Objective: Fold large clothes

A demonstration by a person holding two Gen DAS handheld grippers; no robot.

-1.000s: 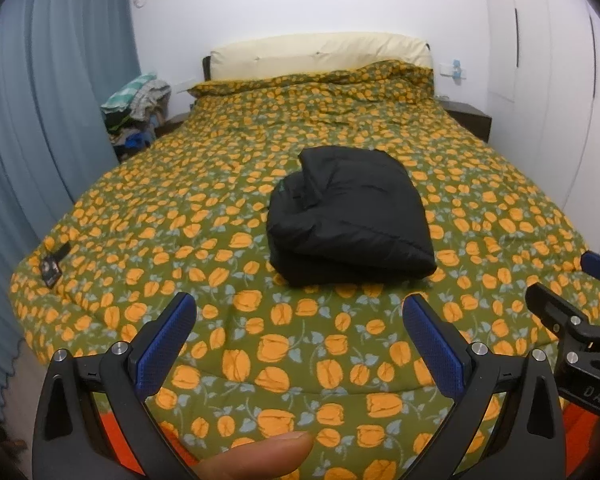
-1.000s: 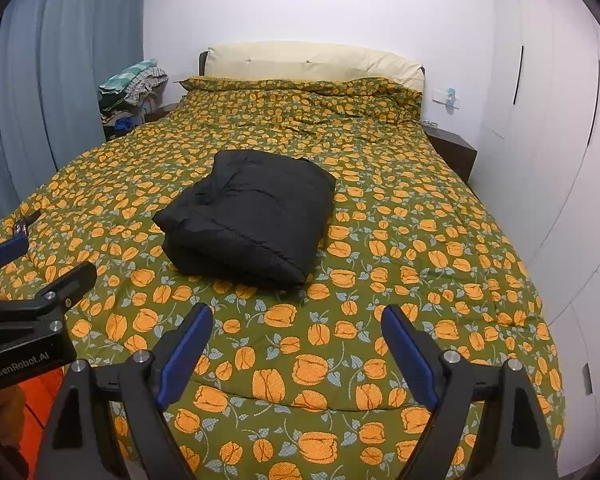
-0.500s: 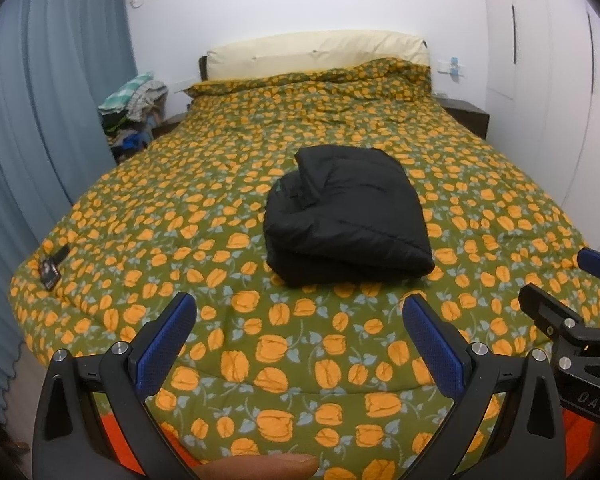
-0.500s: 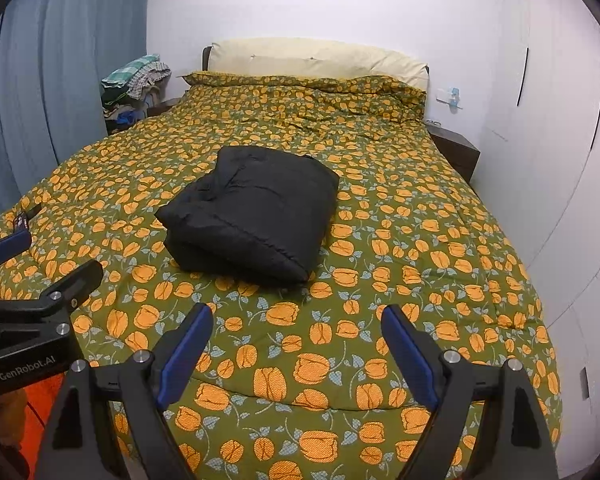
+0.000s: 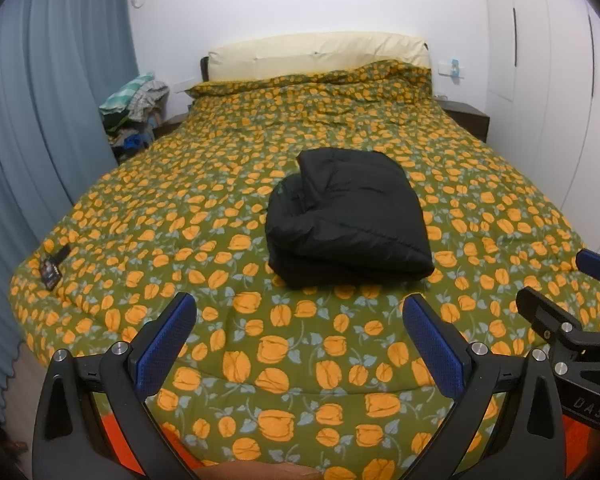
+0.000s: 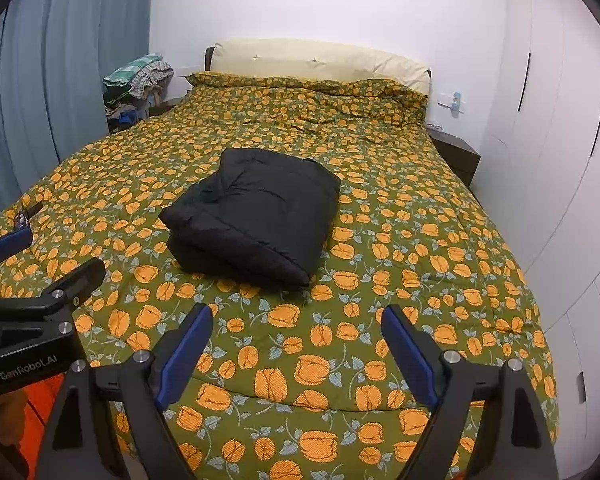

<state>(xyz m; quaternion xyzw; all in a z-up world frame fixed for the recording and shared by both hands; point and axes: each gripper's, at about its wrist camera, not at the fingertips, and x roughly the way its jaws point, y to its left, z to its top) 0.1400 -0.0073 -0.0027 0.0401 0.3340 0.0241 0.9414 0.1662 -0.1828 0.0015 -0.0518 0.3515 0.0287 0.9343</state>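
A black padded garment (image 5: 348, 216) lies folded in a compact bundle on the middle of the bed; it also shows in the right wrist view (image 6: 256, 212). My left gripper (image 5: 300, 336) is open and empty, held over the foot of the bed, well short of the bundle. My right gripper (image 6: 296, 344) is open and empty, also over the foot of the bed. Each gripper shows at the edge of the other's view, the right one (image 5: 572, 312) and the left one (image 6: 40, 276).
The bed carries a green quilt with orange flowers (image 5: 228, 208) and a cream pillow (image 5: 316, 54) at the head. A pile of clothes (image 5: 134, 112) sits at the back left by a blue curtain (image 5: 40, 120). A dark nightstand (image 5: 466, 118) and white wardrobe doors (image 6: 560, 160) stand on the right.
Both grippers have drawn back and risen slightly from the bed; the folded garment has not moved. Both stay open.
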